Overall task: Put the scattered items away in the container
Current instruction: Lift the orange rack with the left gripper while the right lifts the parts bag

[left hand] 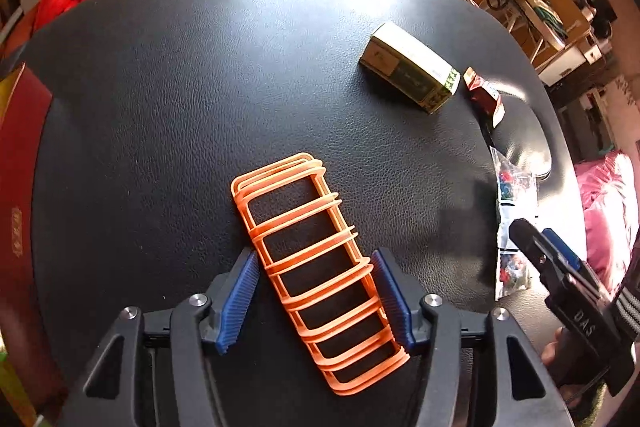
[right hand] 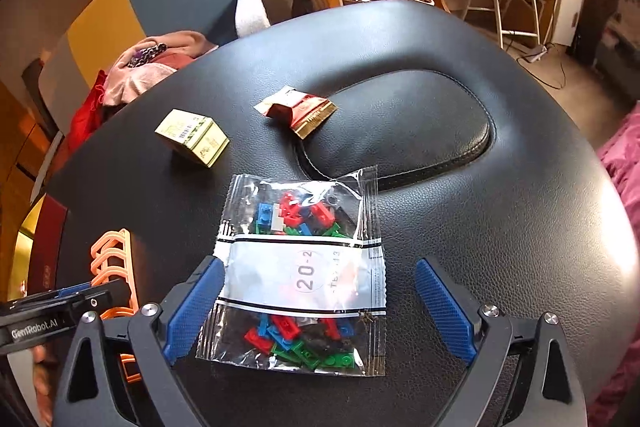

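Two tools angled steeply down, left tool (left hand: 314, 301) straddling orange rack (left hand: 310, 247), right tool (right hand: 320, 311) around brick bag (right hand: 300, 275)

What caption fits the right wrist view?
Open right gripper straddles a brick bag on the black table.

Each hand-held gripper is built of matte black plastic arms with triangular cut-outs, joined by round silver screw heads. The left hand-held gripper (left hand: 314, 301) carries two ribbed blue pads (left hand: 240, 301); the right hand-held gripper (right hand: 318, 307) has the same blue pads (right hand: 192, 311). White lettering runs along each body's side. A black-and-white striped cuff (left hand: 626, 311) sits behind the right one.
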The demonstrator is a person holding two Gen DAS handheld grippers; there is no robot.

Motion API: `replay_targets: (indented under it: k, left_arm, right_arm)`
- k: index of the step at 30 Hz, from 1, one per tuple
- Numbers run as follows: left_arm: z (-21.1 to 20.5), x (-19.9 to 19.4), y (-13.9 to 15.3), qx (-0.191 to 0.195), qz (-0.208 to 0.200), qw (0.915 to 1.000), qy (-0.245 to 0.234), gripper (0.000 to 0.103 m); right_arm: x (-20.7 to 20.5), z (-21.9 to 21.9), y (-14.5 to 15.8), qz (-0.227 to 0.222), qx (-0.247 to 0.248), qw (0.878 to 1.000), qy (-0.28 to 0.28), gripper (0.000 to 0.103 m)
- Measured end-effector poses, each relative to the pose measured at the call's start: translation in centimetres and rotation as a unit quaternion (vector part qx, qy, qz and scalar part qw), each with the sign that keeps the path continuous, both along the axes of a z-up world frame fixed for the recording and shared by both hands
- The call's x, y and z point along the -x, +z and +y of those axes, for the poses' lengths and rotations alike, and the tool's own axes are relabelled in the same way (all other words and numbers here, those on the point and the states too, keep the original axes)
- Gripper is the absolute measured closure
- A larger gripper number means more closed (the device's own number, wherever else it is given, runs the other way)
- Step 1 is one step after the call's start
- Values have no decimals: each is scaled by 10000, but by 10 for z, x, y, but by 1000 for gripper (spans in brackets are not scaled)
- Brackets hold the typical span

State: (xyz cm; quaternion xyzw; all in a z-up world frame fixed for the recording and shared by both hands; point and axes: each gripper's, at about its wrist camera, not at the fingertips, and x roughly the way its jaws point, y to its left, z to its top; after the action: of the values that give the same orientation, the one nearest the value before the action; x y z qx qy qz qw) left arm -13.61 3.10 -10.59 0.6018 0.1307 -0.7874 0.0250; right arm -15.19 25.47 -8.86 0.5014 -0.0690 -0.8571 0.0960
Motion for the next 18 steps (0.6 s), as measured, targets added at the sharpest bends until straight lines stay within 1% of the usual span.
replay_targets:
  k: [3,5,7,9,11,12,13,14,15,16,17,18]
  left_arm:
    - [0,-1,-2,27,132,9999,-93,44]
    - [-1,-2,-4,17,192,9997,-167,44]
    - [-3,-4,-6,-18,228,9994,-253,44]
    - [-7,-7,-7,-29,275,9991,-336,44]
    - [-12,-14,-8,-6,363,9986,-390,44]
    - [-15,-18,-10,-32,417,9983,-412,44]
    - [-18,-23,-11,-58,471,9979,-434,44]
    - [-20,-27,-12,-85,525,9975,-456,44]
    - [-23,-32,-13,-111,579,9971,-478,44]
    - [-25,-36,-14,-137,633,9966,-500,45]
    - [-28,-41,-15,-165,687,9961,-521,45]
    - [-32,-44,-15,-225,740,9956,-526,45]
  right_arm:
    - [4,-6,-3,0,-78,9999,-69,3]
    - [6,-13,-6,25,-278,9996,-62,0]
    - [7,-22,-9,39,-544,9985,-16,0]
    - [6,-28,-11,37,-708,9975,37,0]
    - [1,-36,-12,40,-979,9950,173,5]
    - [-3,-40,-10,121,-987,9947,269,21]
    - [-7,-43,-7,190,-996,9943,341,45]
    - [-10,-46,-4,214,-1005,9942,330,56]
    - [-13,-48,-1,241,-1004,9941,319,60]
    - [-15,-49,1,275,-967,9945,307,70]
    - [-17,-49,2,293,-943,9947,286,72]
    - [-20,-49,3,300,-918,9950,260,76]
